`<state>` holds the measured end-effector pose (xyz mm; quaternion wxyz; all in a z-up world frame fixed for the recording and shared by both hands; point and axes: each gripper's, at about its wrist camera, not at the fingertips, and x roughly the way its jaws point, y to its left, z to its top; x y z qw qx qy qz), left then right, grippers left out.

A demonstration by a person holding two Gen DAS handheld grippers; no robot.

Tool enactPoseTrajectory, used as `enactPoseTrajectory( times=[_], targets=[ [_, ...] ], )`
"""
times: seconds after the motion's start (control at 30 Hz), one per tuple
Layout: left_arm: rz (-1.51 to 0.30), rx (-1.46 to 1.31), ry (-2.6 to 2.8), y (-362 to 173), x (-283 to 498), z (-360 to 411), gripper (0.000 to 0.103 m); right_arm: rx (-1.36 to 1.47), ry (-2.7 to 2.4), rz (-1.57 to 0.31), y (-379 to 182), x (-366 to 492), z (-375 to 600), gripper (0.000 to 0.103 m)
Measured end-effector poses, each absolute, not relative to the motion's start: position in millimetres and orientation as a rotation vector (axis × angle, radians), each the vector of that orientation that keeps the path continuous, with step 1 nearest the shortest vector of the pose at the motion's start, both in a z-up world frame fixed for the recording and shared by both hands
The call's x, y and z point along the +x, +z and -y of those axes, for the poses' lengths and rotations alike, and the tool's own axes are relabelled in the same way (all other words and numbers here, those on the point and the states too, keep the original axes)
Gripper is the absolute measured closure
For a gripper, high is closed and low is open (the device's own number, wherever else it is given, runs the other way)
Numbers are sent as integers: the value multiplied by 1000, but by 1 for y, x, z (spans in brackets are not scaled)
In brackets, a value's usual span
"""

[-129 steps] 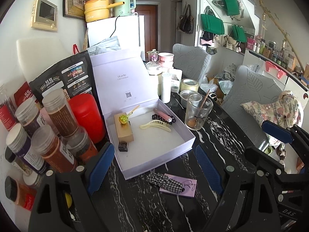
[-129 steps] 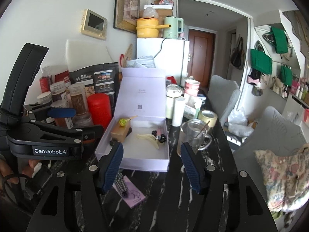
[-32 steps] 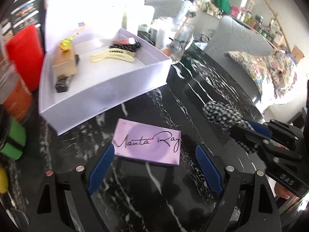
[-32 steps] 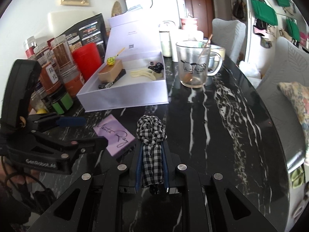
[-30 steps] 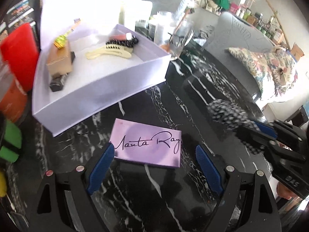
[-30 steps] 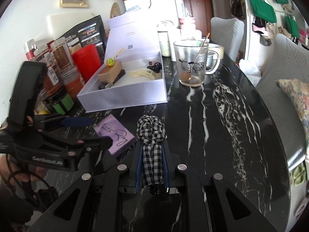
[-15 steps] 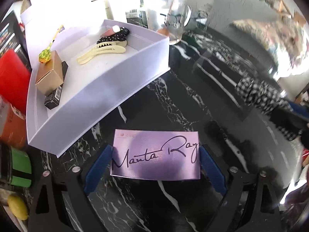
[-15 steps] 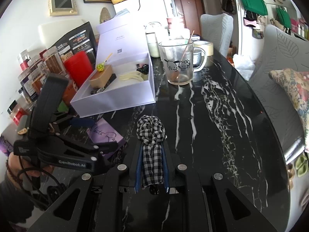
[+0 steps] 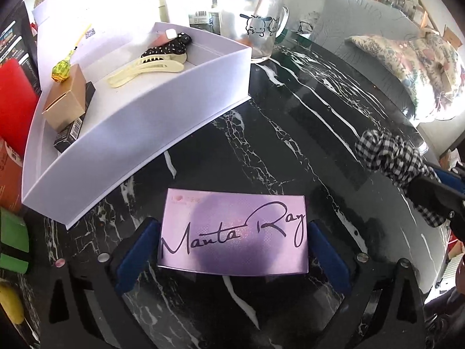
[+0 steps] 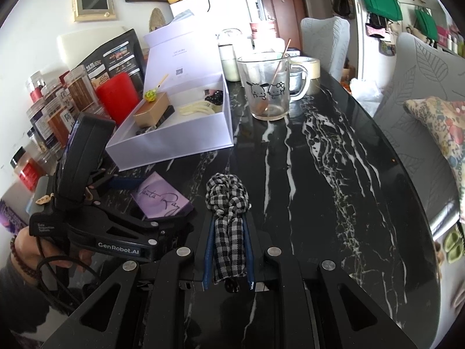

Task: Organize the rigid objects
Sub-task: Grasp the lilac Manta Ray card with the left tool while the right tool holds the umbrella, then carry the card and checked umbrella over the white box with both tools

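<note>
A lilac "Manta Ray" box (image 9: 234, 234) lies flat on the black marble table (image 9: 290, 133), also in the right wrist view (image 10: 162, 200). My left gripper (image 9: 232, 242) is open, a blue pad (image 9: 136, 250) on each side of the box, close to its short ends. My right gripper (image 10: 228, 241) is shut on a black-and-white checked hair scrunchie (image 10: 228, 203), held above the table to the right of the box (image 9: 389, 151). An open white gift box (image 9: 139, 116) behind holds a gold carton (image 9: 65, 99), cream hair clip (image 9: 148, 68) and dotted clip (image 9: 168, 48).
A glass mug (image 10: 268, 87) with cartoon print stands right of the white box (image 10: 174, 139). A red canister (image 10: 117, 96) and several spice jars (image 10: 55, 110) crowd the left. Grey chairs (image 10: 418, 87) and a floral cushion (image 9: 407, 64) sit beyond the table's right edge.
My left gripper has come down and forward so its open fingers now straddle the lilac box. The right gripper still holds the scrunchie, lifted slightly and shifted right.
</note>
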<state>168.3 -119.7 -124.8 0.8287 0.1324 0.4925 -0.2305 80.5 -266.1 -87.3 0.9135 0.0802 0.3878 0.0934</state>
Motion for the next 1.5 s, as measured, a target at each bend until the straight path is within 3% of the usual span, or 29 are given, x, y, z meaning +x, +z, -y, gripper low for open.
enactPoseTrajectory(
  times=[0.1,0.17,0.9,1.5],
  targets=[
    [-1030,278,-489,-124,166,118,1,161,185,-803,-89,78,266,85],
    [-1015,288,-508,-122,162,120,10,163,184,-805,-89,76,266,85],
    [-974,269,-532,-100,121,104,10,178,190,-806,-92,62,260,85],
    [-962,159,-393,-79,89,45,10,135,309,-784,-81,44,205,85]
  ],
)
